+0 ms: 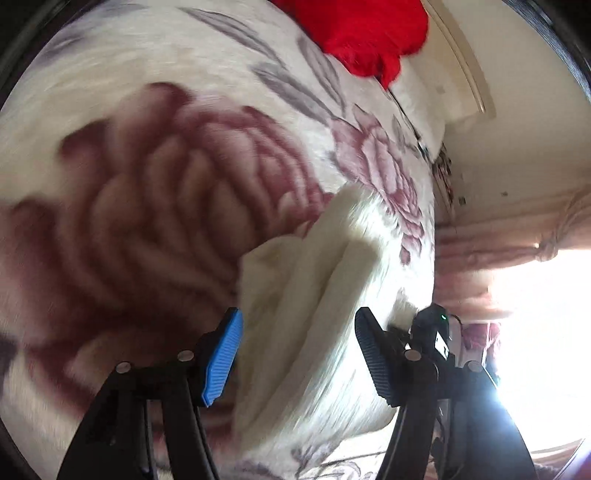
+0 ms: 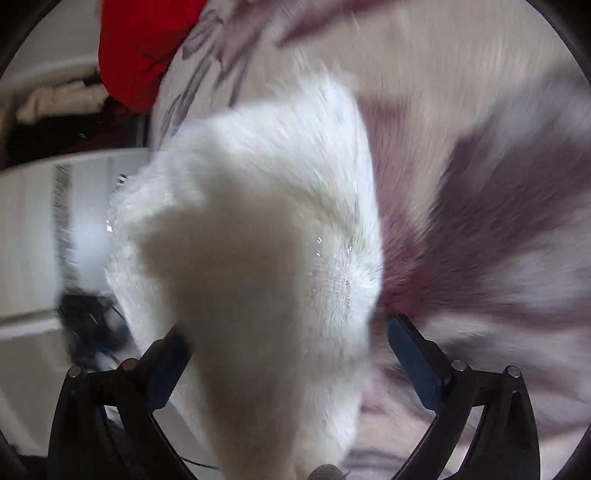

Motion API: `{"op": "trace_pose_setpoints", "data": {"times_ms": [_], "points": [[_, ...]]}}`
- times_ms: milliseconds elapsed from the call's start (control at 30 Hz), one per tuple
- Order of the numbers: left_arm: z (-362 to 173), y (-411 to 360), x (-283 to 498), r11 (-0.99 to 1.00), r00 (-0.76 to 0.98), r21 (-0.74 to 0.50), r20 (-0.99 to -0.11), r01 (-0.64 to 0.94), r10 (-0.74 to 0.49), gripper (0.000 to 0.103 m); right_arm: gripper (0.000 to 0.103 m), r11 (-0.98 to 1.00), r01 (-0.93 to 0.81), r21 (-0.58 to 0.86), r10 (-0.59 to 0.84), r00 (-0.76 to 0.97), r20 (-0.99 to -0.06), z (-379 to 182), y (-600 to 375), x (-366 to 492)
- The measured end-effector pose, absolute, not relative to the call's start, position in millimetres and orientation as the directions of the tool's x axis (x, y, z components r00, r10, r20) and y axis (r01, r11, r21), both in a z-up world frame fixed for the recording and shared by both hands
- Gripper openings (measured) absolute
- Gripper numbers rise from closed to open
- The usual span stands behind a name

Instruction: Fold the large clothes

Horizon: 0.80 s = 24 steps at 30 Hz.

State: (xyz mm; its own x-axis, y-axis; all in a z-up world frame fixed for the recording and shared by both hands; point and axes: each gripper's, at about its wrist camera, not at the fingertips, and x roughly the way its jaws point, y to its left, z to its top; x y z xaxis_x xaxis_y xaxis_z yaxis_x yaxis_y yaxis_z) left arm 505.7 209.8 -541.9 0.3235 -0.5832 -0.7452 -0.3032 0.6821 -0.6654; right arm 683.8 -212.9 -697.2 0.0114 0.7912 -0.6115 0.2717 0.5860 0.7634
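Observation:
A white furry garment (image 1: 314,280) lies on a floral blanket (image 1: 140,206). In the left wrist view a folded edge of it runs between my left gripper's (image 1: 295,354) wide-apart fingers; the blue pad (image 1: 223,358) touches its side. The right gripper's body (image 1: 432,332) shows at the garment's far edge. In the right wrist view the white fur (image 2: 258,240) fills the gap between my right gripper's (image 2: 288,365) spread fingers and hangs close to the lens. Both views are motion-blurred.
A red garment (image 1: 362,33) lies at the blanket's far end, also in the right wrist view (image 2: 136,48). A cream wall and pink curtains (image 1: 498,240) with a bright window stand to the right. White furniture (image 2: 44,221) and dark clutter stand beside the bed.

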Motion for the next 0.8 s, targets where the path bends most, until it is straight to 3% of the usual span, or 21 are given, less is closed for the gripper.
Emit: {"op": "trace_pose_setpoints", "data": {"times_ms": [67,200,233,267,367,567,667,767,800], "points": [[-541.5,215.7,482.0,0.675,0.344,-0.656,-0.754,-0.337,-0.560,0.061,0.103,0.509,0.285,0.812,0.844,0.021,-0.536,-715.4,-203.9,688.3],[-553.7,226.5,431.5,0.649,0.358,-0.628,-0.778,-0.430,-0.516,0.061,0.103,0.471,0.260,0.843,0.860,0.077,-0.505,-717.6,-186.3,698.3],[-557.1,228.5,422.2,0.648,0.352,-0.611,-0.791,-0.454,-0.500,0.061,0.096,0.461,0.270,0.845,0.861,0.096,-0.500,-715.6,-184.7,696.6],[-561.1,229.6,414.1,0.644,0.345,-0.601,-0.799,-0.474,-0.492,0.061,0.076,0.450,0.275,0.850,0.860,0.124,-0.495,-710.9,-184.5,692.6],[-566.3,230.5,396.0,0.635,0.343,-0.583,-0.812,-0.507,-0.472,0.061,0.054,0.415,0.387,0.824,0.802,0.273,-0.532,-691.6,-195.4,659.8],[-557.0,223.2,376.1,0.644,0.334,-0.576,-0.817,-0.504,-0.470,0.061,0.052,0.058,0.662,0.747,0.573,0.591,-0.568,-647.9,-182.6,460.3],[-550.2,223.7,369.8,0.664,0.323,-0.567,-0.823,-0.487,-0.466,0.061,0.063,-0.045,0.739,0.673,0.544,0.583,-0.603,-653.9,-151.0,374.3],[-547.1,213.7,365.4,0.701,0.288,-0.550,-0.835,-0.453,-0.469,0.061,0.076,-0.136,0.838,0.528,0.616,0.489,-0.618,-689.4,-137.5,329.7],[-544.5,206.2,366.2,0.727,0.277,-0.539,-0.843,-0.426,-0.462,0.061,0.076,-0.111,0.841,0.530,0.640,0.468,-0.609,-691.8,-140.3,328.4]]}}
